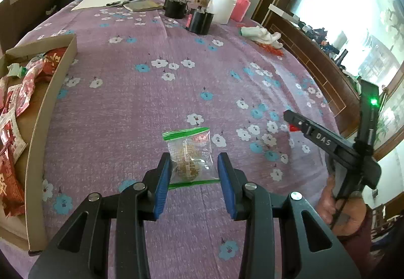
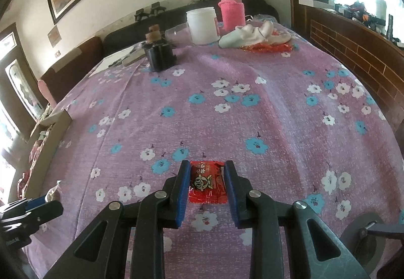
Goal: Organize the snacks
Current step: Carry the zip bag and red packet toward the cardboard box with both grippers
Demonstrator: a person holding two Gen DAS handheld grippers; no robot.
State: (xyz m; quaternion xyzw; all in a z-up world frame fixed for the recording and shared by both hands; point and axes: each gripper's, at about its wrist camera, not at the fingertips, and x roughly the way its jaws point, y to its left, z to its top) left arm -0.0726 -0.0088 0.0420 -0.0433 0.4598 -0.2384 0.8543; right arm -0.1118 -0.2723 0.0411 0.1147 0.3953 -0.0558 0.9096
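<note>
Item 1: clear packet, green-sealed, a brown biscuit inside. Laid flat on the flowered tablecloth, near the table's near edge, well apart from the box at the left edge. Long axis runs away from the left gripper, the green seals lying across it at the far and near ends. The left gripper is held open, its blue pads either side of the packet's near half; contact cannot be told, and nothing is gripped yet.

Item 2: red packet, cartoon face printed on top. Laid flat on the tablecloth toward the near edge. Long axis runs away from the right gripper, crimped ends far and near. The right gripper is held open, its pads just beside the packet's two long sides; nothing is clamped.

Handling, as judged: each packet is best closed on across its short width, pads lowered to the cloth first so the thin film is caught and not skated over. The biscuit should be squeezed lightly to avoid crumbling. Both are then to be carried to the box, where red packets are already gathered.
</note>
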